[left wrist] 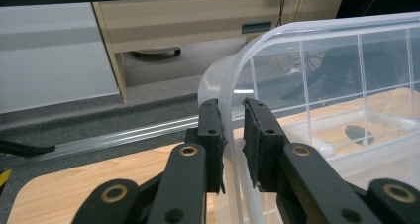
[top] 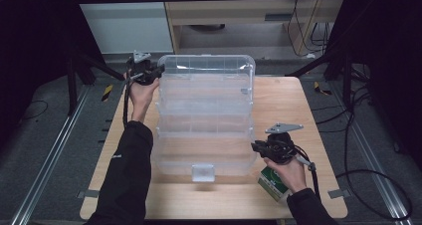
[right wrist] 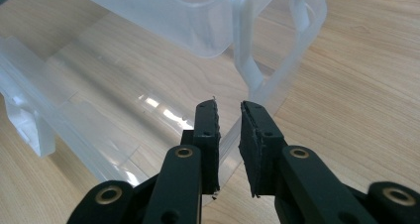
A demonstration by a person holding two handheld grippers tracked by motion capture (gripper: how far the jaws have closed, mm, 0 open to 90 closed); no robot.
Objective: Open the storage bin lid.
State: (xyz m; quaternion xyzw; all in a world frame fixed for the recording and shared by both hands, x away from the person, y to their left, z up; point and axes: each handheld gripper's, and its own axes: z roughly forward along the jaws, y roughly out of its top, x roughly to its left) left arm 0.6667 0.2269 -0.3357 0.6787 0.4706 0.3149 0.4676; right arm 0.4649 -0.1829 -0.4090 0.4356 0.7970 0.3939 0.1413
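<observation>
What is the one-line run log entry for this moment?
left hand-held gripper: around lid rim | right hand-held gripper: around clear box edge | table: wood

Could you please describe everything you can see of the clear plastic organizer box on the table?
The clear plastic organizer box lies open on the wooden table, its divided lid raised at the far end and a latch tab at the near edge. The left gripper straddles the lid's rim; the right gripper straddles the base's near right rim.
</observation>
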